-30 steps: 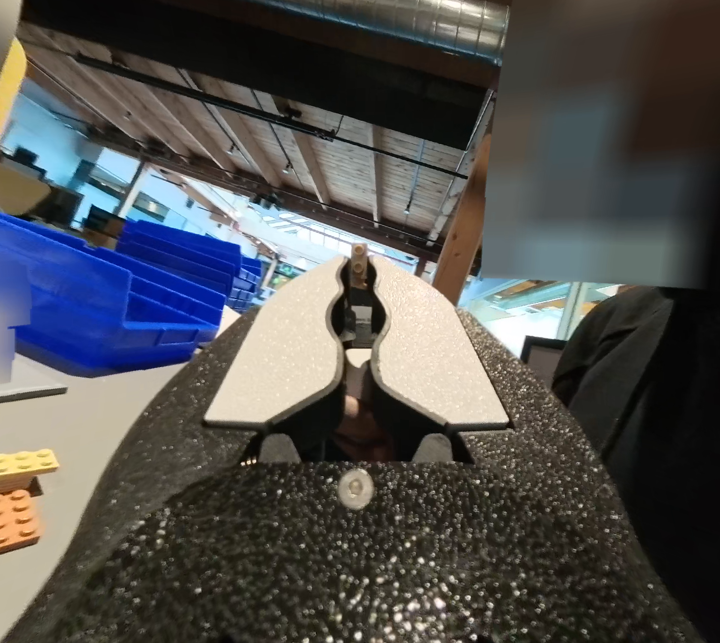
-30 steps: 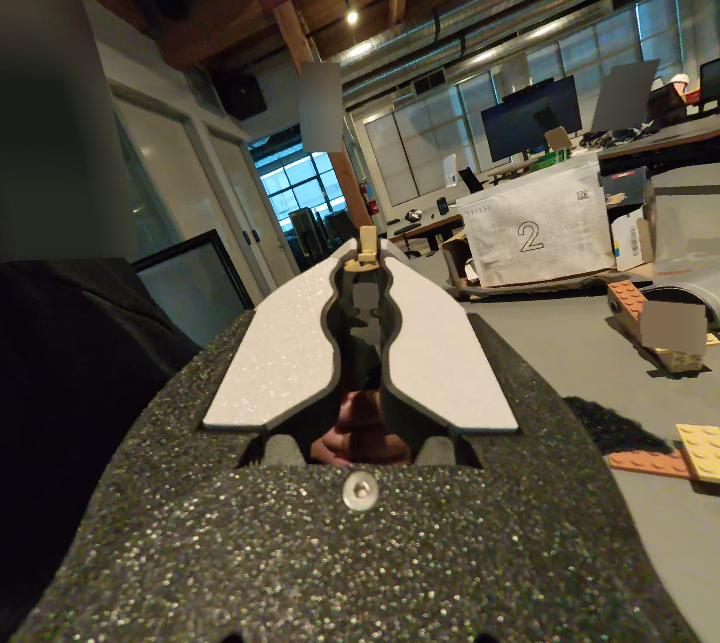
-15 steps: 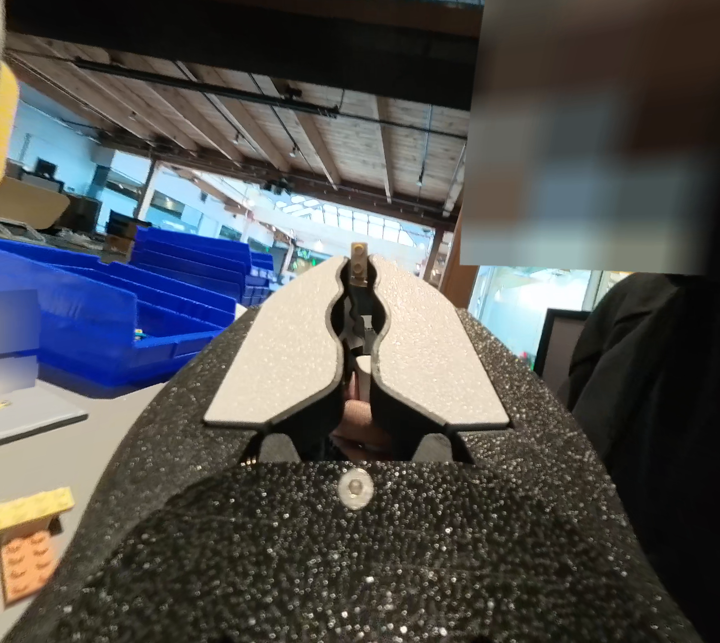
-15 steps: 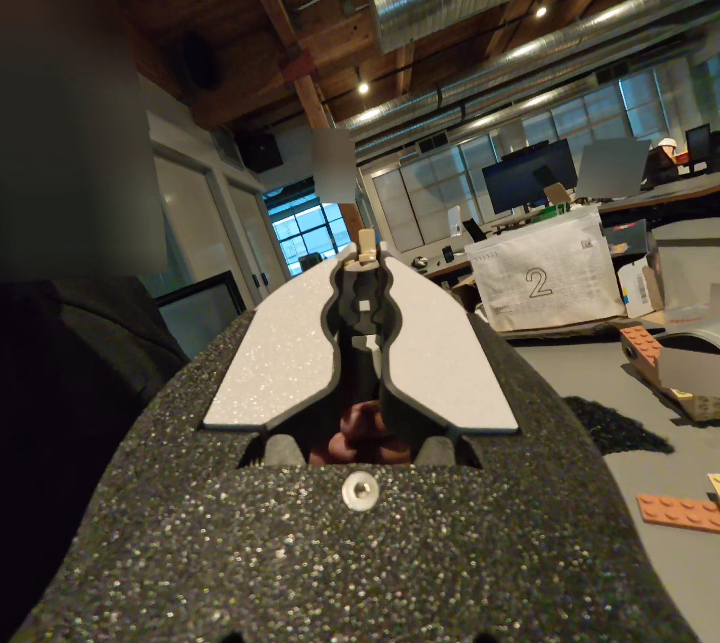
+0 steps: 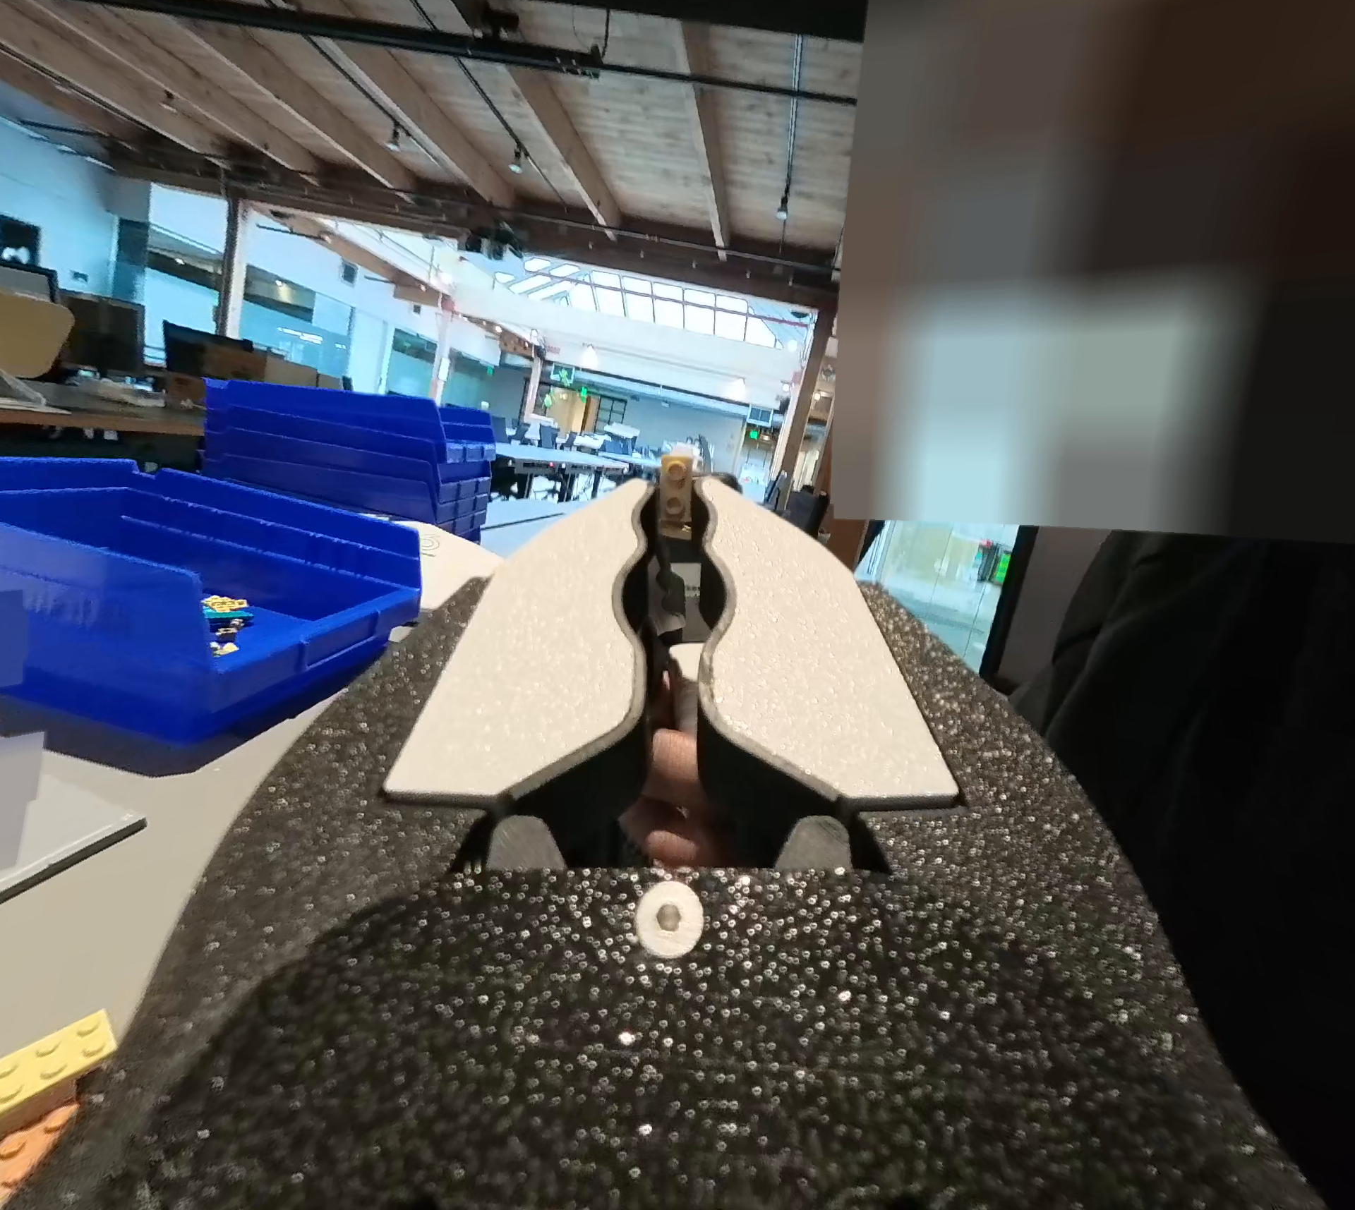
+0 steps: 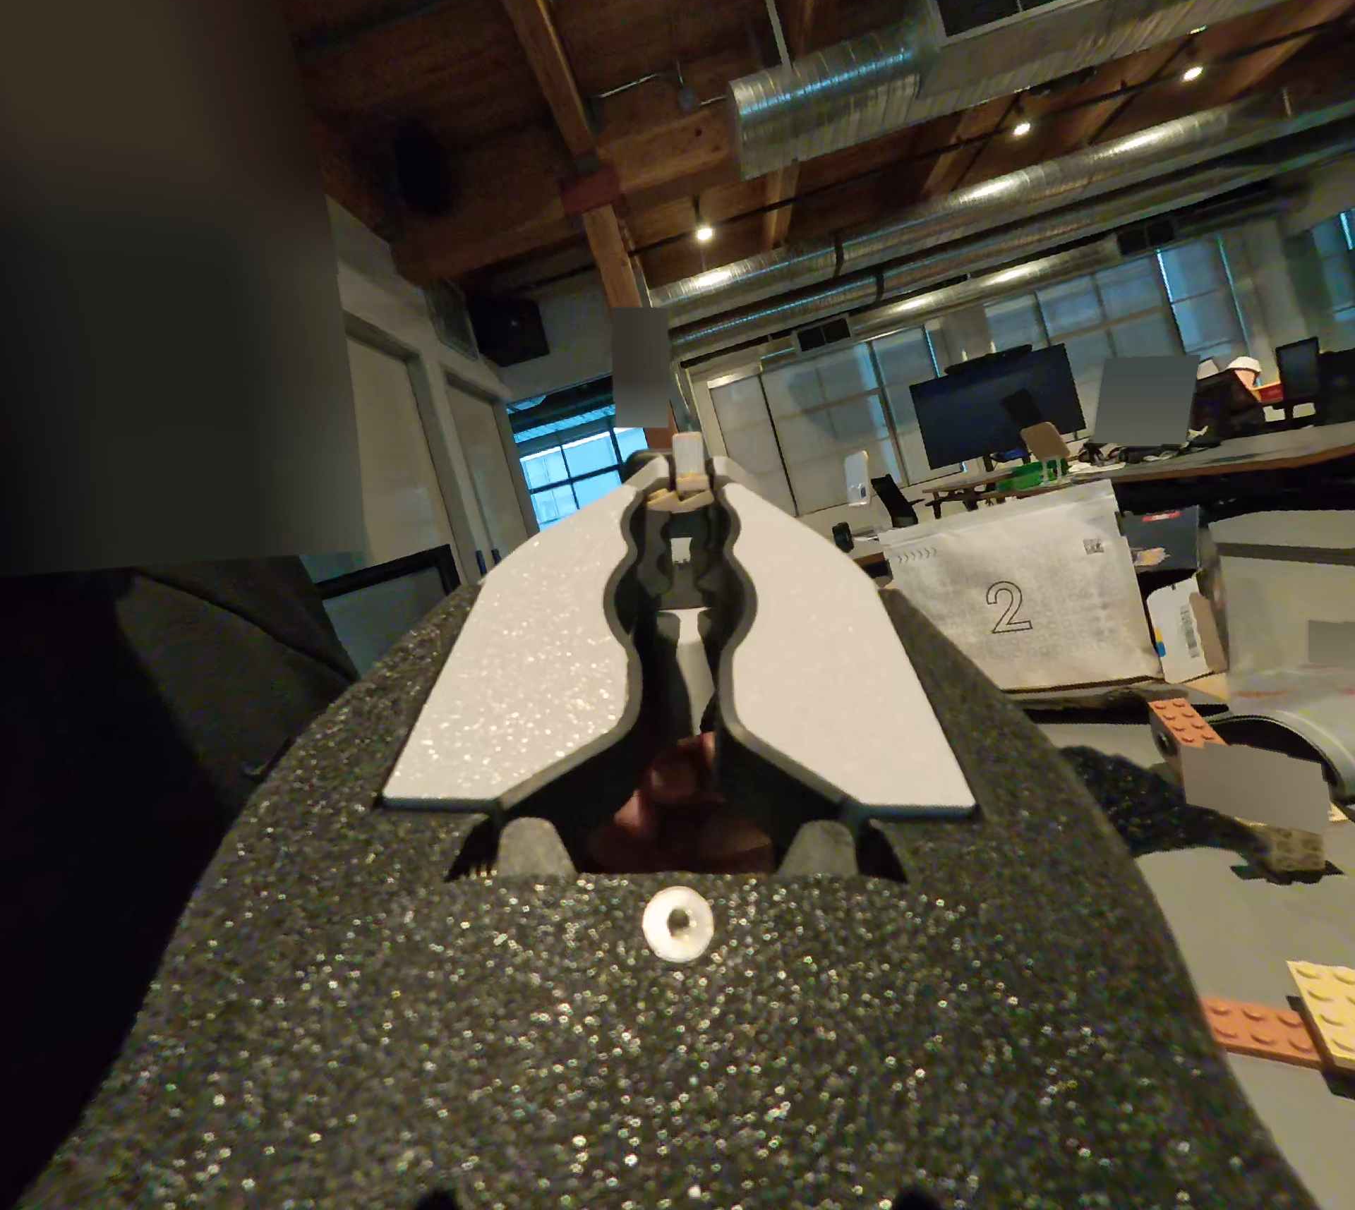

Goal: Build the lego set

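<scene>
Build barely begun: yellow plate (image 5: 51, 1057) over orange plate (image 5: 29, 1138) loose on desk (image 5: 110, 808) at left; left tongs (image 5: 674, 493) pinching small tan plate (image 5: 674, 497); right tongs (image 6: 685, 482) pinching pale tan piece (image 6: 688, 464); orange brick assembly (image 6: 1188, 735) at right, all unjoined.

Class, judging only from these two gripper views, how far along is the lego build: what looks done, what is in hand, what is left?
Done: a yellow plate already sits stacked on an orange plate on the table.
In hand: the left gripper pinches a small tan plate; the right gripper pinches a small tan piece, both raised.
Left: joining these two, and loose pieces remain in the blue bin.
</scene>
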The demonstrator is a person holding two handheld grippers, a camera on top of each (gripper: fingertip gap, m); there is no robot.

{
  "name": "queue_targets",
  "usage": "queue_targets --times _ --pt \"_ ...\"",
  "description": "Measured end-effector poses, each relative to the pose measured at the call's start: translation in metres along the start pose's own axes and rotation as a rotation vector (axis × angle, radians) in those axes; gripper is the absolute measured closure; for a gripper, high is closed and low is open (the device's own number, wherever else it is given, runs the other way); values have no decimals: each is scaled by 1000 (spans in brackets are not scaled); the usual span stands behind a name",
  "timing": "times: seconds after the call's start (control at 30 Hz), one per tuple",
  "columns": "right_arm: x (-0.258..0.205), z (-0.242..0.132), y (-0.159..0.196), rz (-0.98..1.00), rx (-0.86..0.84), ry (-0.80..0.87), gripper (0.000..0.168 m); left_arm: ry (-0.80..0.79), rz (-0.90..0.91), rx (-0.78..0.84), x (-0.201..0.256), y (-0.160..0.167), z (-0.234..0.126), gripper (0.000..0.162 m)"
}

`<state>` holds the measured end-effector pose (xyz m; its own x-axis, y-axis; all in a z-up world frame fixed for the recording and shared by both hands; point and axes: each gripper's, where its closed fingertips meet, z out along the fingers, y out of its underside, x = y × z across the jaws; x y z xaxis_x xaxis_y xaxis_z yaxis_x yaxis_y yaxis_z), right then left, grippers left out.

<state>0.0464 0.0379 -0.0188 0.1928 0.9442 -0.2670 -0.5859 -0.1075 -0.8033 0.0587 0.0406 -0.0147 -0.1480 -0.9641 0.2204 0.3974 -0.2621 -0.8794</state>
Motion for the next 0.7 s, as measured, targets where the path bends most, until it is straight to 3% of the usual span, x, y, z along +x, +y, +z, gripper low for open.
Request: queue_targets --times 0.7 --pt "-5 -2 -9 -10 36 -22 152 15 38 -103 5 -1 9 155"
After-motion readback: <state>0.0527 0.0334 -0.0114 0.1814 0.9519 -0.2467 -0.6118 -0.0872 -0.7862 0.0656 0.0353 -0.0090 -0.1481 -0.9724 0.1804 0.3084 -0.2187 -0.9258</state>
